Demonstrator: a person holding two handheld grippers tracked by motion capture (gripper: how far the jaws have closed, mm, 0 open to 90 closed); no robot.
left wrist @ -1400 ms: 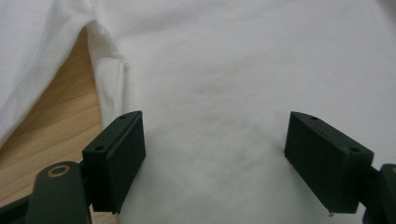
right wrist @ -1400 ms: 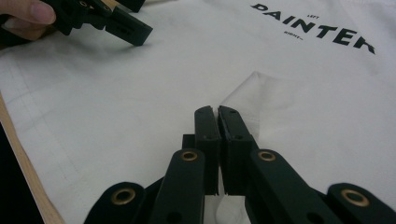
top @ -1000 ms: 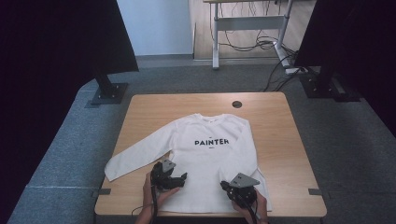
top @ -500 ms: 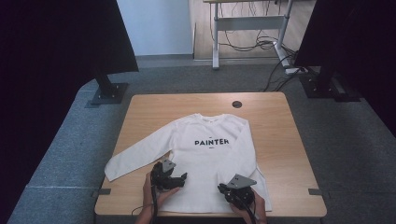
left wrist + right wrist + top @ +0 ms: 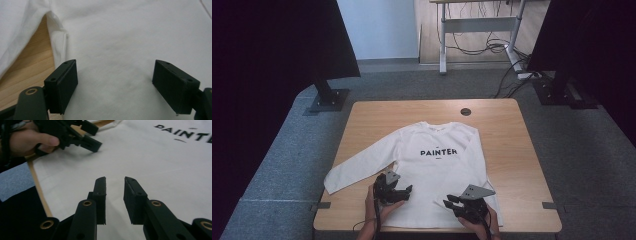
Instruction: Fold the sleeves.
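Observation:
A white long-sleeved shirt (image 5: pixel 437 165) printed PAINTER lies face up on the wooden table (image 5: pixel 512 130), its left sleeve stretched toward the table's left edge. My left gripper (image 5: pixel 404 192) hovers over the shirt's lower left part, near the sleeve seam. In the left gripper view its jaws stand wide open (image 5: pixel 113 85) over the white cloth (image 5: pixel 125 37), with nothing between them. My right gripper (image 5: pixel 451 202) is over the hem at the lower right. Its jaws (image 5: pixel 115 180) are a narrow gap apart above the fabric (image 5: pixel 162 170). The right gripper view also shows the left gripper (image 5: pixel 92 136), held in a hand (image 5: pixel 30 142).
A round cable hole (image 5: pixel 466 111) sits near the table's far edge. Dark panels on stands (image 5: pixel 329 97) flank the table on grey carpet. A desk frame with cables (image 5: pixel 477 30) is at the back. The table's front edge (image 5: pixel 40 192) runs close to both grippers.
The right gripper has edged slightly to the left over the hem. The left gripper and the shirt have not visibly moved.

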